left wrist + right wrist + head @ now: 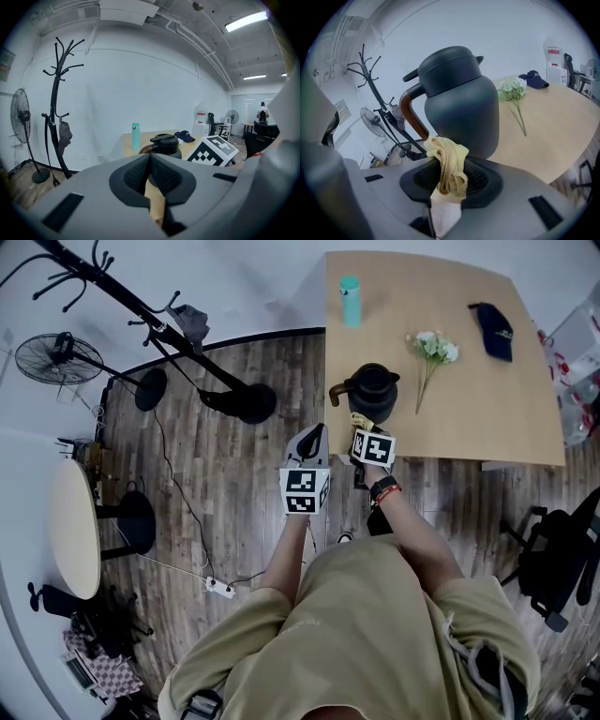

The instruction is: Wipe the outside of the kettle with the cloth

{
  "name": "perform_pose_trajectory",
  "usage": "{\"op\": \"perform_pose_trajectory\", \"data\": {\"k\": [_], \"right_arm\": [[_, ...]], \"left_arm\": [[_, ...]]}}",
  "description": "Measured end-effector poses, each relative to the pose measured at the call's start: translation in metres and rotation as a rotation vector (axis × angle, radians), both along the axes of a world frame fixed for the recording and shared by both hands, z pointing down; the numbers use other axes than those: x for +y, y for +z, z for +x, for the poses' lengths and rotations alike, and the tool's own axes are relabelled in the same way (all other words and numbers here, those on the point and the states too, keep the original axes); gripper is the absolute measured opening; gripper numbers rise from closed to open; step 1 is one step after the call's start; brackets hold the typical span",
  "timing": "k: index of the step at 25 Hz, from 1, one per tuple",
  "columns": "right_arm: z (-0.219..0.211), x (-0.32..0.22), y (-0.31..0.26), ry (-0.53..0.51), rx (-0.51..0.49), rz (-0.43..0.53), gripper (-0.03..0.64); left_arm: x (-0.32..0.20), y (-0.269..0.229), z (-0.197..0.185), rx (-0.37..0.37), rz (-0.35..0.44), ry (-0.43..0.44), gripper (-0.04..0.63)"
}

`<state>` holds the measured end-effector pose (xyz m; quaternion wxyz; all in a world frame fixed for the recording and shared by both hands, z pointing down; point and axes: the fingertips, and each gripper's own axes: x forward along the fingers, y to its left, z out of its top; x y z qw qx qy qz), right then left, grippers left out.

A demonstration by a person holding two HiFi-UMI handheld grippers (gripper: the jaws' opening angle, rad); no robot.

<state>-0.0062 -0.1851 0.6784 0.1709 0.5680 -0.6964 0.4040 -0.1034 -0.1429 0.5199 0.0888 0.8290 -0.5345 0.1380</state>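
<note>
My left gripper hangs over the wood floor just off the table's corner, its jaws pressed together with nothing between them. Just right of it, my right gripper pinches the bunched yellow cloth close up against the dark kettle; I can't tell whether they touch. The kettle stands upright near the front edge of the wooden table, handle pointing left. White flowers lie further right.

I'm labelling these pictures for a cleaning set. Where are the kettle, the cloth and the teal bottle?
kettle (459, 103): right gripper view, middle of its dark body.
cloth (449, 159): right gripper view, its bunched yellow fold.
bottle (350, 298): head view, its teal side.
</note>
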Motion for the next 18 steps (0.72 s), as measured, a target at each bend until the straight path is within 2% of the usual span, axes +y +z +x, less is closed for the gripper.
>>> {"op": "perform_pose_trajectory", "data": {"k": [8,18], "right_arm": [[0.018,0.007,0.000,0.023,-0.036,-0.011,0.137],[0.050,0.011,-0.009,0.001,0.042,0.016,0.137]], "left_arm": [[0.001,0.001,0.007,0.001,0.002,0.013,0.021],[0.001,0.000,0.014,0.006,0.008,0.024,0.021]]}}
